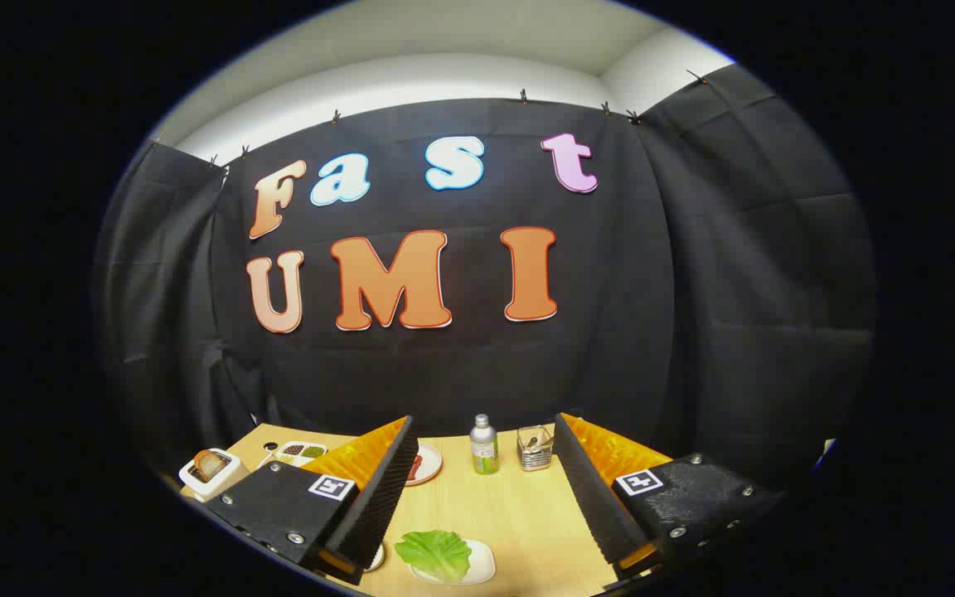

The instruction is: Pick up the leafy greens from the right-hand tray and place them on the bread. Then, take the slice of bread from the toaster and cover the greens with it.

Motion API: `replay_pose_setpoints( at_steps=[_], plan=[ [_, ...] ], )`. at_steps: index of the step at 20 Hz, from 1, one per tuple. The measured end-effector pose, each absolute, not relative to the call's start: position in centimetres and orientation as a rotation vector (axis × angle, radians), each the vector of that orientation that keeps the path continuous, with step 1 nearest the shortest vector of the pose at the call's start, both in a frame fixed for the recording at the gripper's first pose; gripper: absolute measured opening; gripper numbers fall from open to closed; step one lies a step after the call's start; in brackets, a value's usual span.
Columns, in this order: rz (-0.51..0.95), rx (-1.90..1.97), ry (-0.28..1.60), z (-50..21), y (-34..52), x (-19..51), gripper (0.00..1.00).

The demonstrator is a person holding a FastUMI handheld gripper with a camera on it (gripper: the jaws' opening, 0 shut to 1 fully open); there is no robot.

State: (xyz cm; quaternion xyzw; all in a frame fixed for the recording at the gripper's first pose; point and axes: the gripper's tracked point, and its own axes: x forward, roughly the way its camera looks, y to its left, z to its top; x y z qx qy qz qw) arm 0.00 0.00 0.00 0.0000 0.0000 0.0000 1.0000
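My gripper is open, its two black-padded fingers spread wide and raised above the wooden table, with nothing between them. Low between the fingers, close to me, the leafy greens lie on a small white tray. Left of the left finger stands a white toaster with a brown slice of bread sticking up from it. A round white plate with something reddish on it peeks out from behind the left finger's tip; most of it is hidden.
A small metal bottle and a glass holder stand at the table's far edge between the fingertips. A divided white dish with dark fillings sits behind the toaster. A white rim shows under the left finger.
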Motion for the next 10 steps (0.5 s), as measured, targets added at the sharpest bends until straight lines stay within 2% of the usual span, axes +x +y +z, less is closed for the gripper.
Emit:
replay_pose_setpoints(
  at_steps=[10],
  plan=[
    [0.001,-0.027,0.036,-1.2,2.8,0.1,0.99]
  ],
)
